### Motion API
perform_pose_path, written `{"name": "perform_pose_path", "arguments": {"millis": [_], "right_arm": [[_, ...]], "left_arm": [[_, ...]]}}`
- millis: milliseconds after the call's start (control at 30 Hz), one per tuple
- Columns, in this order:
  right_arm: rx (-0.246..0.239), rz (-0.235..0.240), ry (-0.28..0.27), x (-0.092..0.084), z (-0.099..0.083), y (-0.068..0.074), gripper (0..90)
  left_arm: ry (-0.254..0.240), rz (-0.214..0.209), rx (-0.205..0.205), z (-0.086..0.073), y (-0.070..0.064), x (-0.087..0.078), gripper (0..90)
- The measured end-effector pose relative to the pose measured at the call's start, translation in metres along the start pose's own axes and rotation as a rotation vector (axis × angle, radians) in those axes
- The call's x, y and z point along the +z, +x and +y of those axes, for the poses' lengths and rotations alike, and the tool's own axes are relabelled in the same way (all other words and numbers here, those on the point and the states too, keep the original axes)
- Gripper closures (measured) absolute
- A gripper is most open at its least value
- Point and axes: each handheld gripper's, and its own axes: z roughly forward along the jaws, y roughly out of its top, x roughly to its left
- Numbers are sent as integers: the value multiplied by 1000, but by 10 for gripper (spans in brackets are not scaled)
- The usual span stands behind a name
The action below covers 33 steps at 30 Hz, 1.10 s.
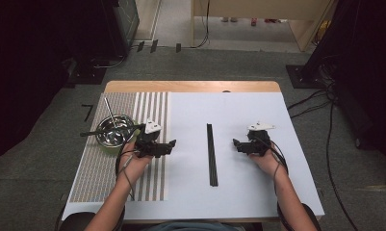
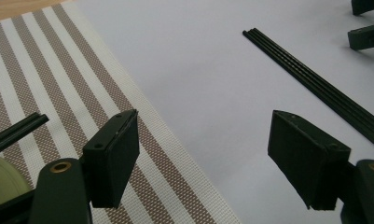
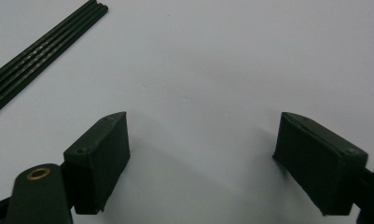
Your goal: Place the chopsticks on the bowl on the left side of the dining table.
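A bundle of long black strips (image 1: 212, 154) lies lengthwise in the middle of the white sheet (image 1: 229, 110). My left gripper (image 1: 170, 144) rests at the right edge of the striped mat (image 1: 152, 106), pointing right toward the strips. It is open with nothing between its jaws. My right gripper (image 1: 236, 143) sits on the sheet to the right of the strips and points left at them, also open and empty. In the left gripper view the open jaws (image 2: 203, 140) frame bare sheet, with the strips (image 2: 315, 88) beyond. The right gripper view has its jaws (image 3: 203, 154) wide apart and the strips (image 3: 45, 46) at upper left.
A metal bowl (image 1: 114, 131) with a thin metal rod (image 1: 109, 111) in it stands on the striped mat, left of my left hand. A black stick (image 1: 109, 130) lies across the bowl. Cables run over the floor to the right of the table.
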Motion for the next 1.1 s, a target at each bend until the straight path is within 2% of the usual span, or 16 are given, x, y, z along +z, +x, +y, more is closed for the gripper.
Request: {"name": "perform_pose_path", "arguments": {"millis": [333, 600, 1100], "right_arm": [[1, 0, 0, 0, 0, 0, 175], [0, 0, 0, 0, 0, 0, 175], [0, 0, 0, 0, 0, 0, 175]], "left_arm": [[20, -21, 42, -4, -14, 15, 250], [18, -32, 48, -7, -18, 25, 243], [42, -37, 90, -12, -29, 41, 242]]}}
